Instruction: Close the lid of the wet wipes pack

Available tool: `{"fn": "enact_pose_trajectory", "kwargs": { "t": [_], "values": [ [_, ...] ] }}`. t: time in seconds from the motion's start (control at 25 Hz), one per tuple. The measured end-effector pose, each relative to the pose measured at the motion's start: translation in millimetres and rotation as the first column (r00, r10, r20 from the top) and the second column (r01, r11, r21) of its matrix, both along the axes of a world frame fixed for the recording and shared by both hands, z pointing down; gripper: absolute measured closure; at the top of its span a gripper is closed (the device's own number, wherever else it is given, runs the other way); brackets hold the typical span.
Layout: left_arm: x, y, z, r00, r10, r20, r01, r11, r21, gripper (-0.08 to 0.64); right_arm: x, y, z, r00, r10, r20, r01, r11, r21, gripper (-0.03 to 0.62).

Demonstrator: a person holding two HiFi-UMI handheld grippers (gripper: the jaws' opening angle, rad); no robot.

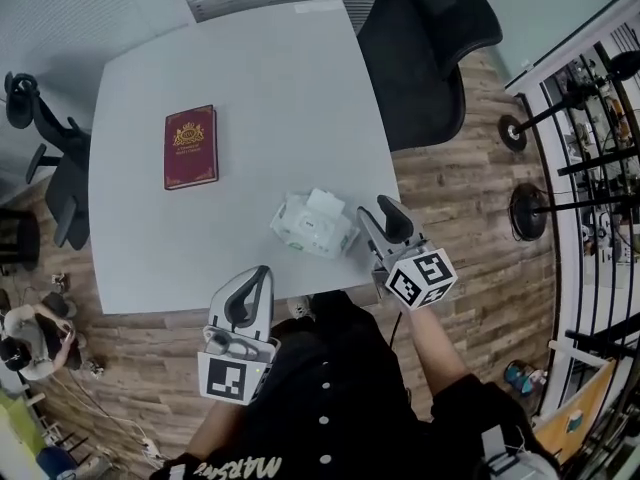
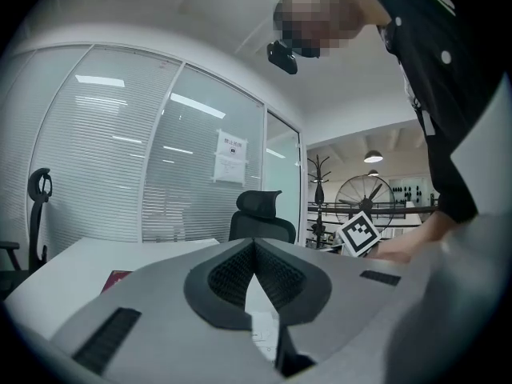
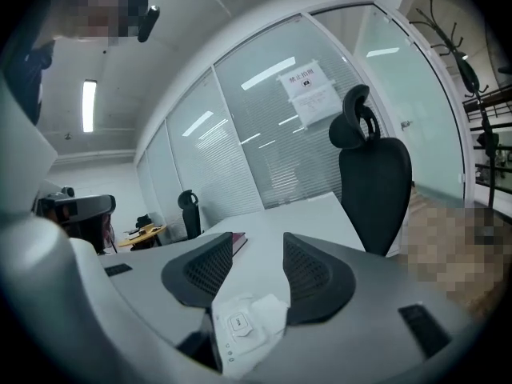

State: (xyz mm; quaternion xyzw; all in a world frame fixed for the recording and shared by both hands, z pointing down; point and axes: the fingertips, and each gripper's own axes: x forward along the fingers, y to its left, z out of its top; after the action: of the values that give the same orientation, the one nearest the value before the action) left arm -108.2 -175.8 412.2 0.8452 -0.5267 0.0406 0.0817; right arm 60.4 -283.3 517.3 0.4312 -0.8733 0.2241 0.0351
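The white wet wipes pack (image 1: 305,232) lies near the front right corner of the grey table (image 1: 260,78), with its lid (image 1: 325,204) standing open. My right gripper (image 1: 386,214) hovers just right of the pack, jaws open and empty. In the right gripper view the pack (image 3: 244,326) shows low between the spread pads of the right gripper (image 3: 258,250). My left gripper (image 1: 256,286) is at the table's front edge, left of and nearer me than the pack. In its own view the left gripper (image 2: 254,245) has its pads meeting at the tips, with nothing held.
A dark red book (image 1: 190,148) lies on the table's left half. A black office chair (image 1: 425,48) stands at the far right corner, another chair (image 1: 60,188) at the left edge. A person (image 1: 35,338) sits on the floor at lower left. Fan stands (image 1: 530,213) are at the right.
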Motion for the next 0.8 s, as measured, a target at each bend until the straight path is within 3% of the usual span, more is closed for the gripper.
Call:
{"fn": "enact_pose_trajectory", "kwargs": {
  "t": [0.32, 0.48, 0.8],
  "values": [
    [11.4, 0.5, 11.6, 1.000, 0.000, 0.011, 0.001, 0.998, -0.063, 0.552, -3.0, -22.4, 61.0, 1.000, -0.016, 0.024, 0.020, 0.988, -0.154, 0.383],
    [13.1, -1.5, 17.1, 1.000, -0.007, 0.012, 0.008, 0.997, -0.083, 0.552, -10.9, -28.4, 92.1, 0.998, -0.068, -0.009, 0.064, 0.973, -0.222, 0.385],
    [9.4, -4.5, 26.3, 0.999, -0.032, 0.025, 0.034, 0.993, -0.115, 0.552, -26.1, -27.4, 150.2, 0.987, -0.163, 0.004, 0.150, 0.896, -0.419, 0.385]
  ]
}}
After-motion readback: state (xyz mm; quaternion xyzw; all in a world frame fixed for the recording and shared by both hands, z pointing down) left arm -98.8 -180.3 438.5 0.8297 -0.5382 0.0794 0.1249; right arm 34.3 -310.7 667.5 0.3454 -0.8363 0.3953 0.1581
